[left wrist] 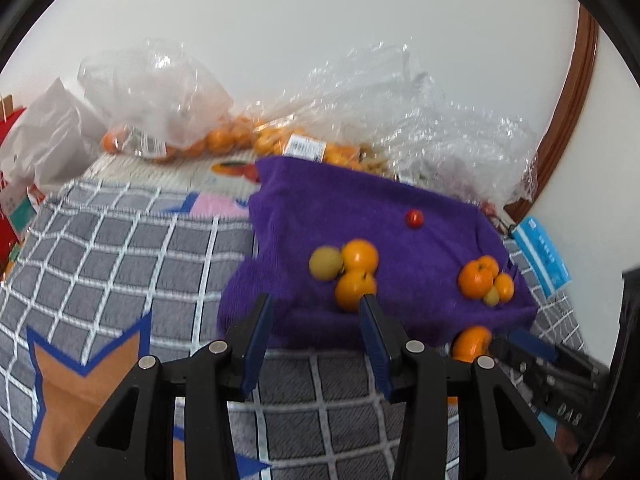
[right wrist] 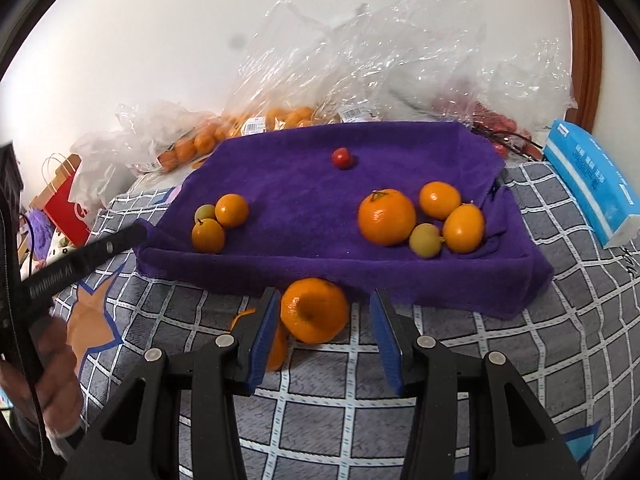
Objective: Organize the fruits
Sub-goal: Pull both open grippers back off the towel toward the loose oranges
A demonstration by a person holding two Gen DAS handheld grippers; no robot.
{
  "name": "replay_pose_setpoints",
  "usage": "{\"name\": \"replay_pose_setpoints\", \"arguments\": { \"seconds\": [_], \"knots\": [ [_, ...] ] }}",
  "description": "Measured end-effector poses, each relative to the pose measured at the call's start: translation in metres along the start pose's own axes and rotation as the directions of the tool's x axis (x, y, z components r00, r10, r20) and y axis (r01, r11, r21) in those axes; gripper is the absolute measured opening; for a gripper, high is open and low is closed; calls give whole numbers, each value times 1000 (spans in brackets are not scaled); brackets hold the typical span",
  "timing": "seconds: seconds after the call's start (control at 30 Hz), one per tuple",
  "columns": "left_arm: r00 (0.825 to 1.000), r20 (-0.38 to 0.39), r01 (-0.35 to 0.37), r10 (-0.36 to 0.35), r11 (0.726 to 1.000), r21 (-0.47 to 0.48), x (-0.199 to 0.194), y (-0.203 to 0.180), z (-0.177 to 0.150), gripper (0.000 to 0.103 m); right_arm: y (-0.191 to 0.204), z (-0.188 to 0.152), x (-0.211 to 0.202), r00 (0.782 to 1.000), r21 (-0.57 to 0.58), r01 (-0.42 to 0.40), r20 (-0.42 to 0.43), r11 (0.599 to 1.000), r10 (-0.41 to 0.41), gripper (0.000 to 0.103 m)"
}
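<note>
A purple towel (right wrist: 320, 200) lies on a grey checked bedspread (right wrist: 360, 400). On its left sit two small oranges (right wrist: 231, 210) and a yellow-green fruit (right wrist: 205, 213). On its right are a large mandarin (right wrist: 386, 216), two small oranges and another yellow-green fruit (right wrist: 426, 240). A red cherry tomato (right wrist: 342, 158) rests near the back. A mandarin (right wrist: 314, 310) lies on the bedspread at the towel's front edge, between the fingers of my open right gripper (right wrist: 324, 314), with a gap on its right side. A second orange (right wrist: 278, 350) hides behind the left finger. My left gripper (left wrist: 316, 314) hovers open and empty over the towel's front left edge.
Clear plastic bags (right wrist: 280, 116) of oranges line the wall behind the towel. A blue tissue pack (right wrist: 592, 184) lies to the right and a red paper bag (right wrist: 66, 208) stands to the left. A person's hand (right wrist: 52, 360) holds the left tool.
</note>
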State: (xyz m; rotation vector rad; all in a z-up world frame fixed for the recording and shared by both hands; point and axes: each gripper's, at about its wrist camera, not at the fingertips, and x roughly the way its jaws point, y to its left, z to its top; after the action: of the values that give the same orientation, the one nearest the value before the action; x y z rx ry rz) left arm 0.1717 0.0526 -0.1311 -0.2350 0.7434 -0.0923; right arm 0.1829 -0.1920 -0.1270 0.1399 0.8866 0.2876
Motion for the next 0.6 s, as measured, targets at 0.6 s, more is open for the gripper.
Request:
{"name": "replay_pose_setpoints", "arguments": {
  "seconds": [0.6],
  "knots": [
    [999,27,34,-34,999,-4,-2,11,-21,42,4,5,31,995,62,-26,-92,998,31,46]
  ]
}}
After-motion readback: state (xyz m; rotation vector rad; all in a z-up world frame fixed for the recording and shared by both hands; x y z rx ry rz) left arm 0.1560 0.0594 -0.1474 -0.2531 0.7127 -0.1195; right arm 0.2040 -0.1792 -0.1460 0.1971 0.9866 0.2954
